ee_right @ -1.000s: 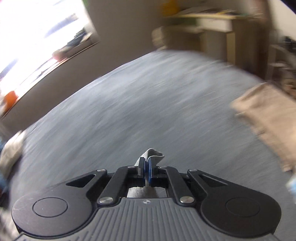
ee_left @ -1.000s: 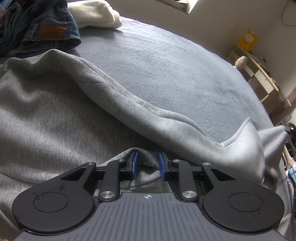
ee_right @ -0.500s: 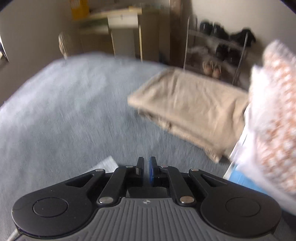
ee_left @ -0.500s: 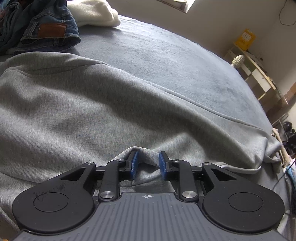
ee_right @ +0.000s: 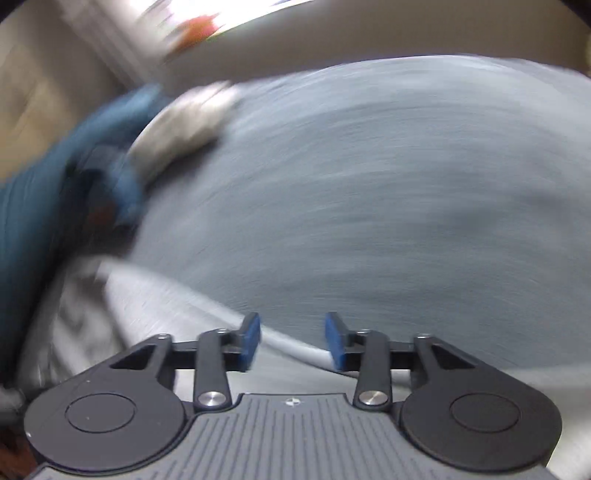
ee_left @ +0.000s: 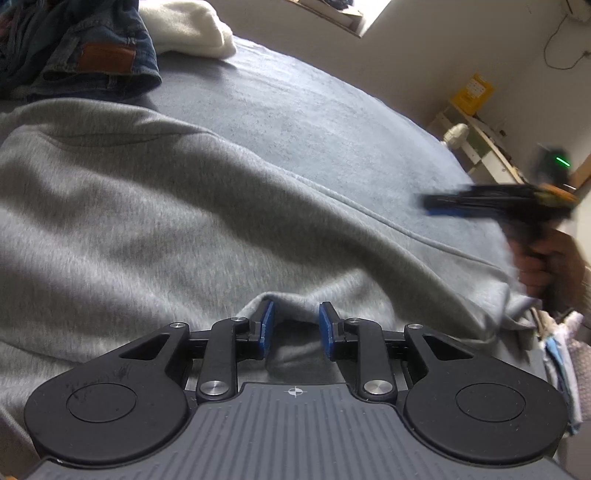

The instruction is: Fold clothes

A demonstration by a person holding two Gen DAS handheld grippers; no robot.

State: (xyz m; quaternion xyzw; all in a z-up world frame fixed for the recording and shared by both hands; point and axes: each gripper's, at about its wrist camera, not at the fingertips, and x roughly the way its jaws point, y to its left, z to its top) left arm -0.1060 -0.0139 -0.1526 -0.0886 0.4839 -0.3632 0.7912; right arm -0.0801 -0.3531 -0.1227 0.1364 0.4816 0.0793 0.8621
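We see one bed under a blue-grey fleece blanket [ee_left: 332, 122]. One light grey fleece sweatshirt [ee_left: 147, 221] lies spread across its near side. Beyond it sit one heap of blue denim jeans [ee_left: 85, 55] and one white fluffy garment [ee_left: 184, 29], touching. Our left tool [ee_left: 293, 325] stands partly parted, a raised fold of sweatshirt between its pads. Our right tool [ee_right: 292, 339], blurred, gapes wide above the sweatshirt's edge.
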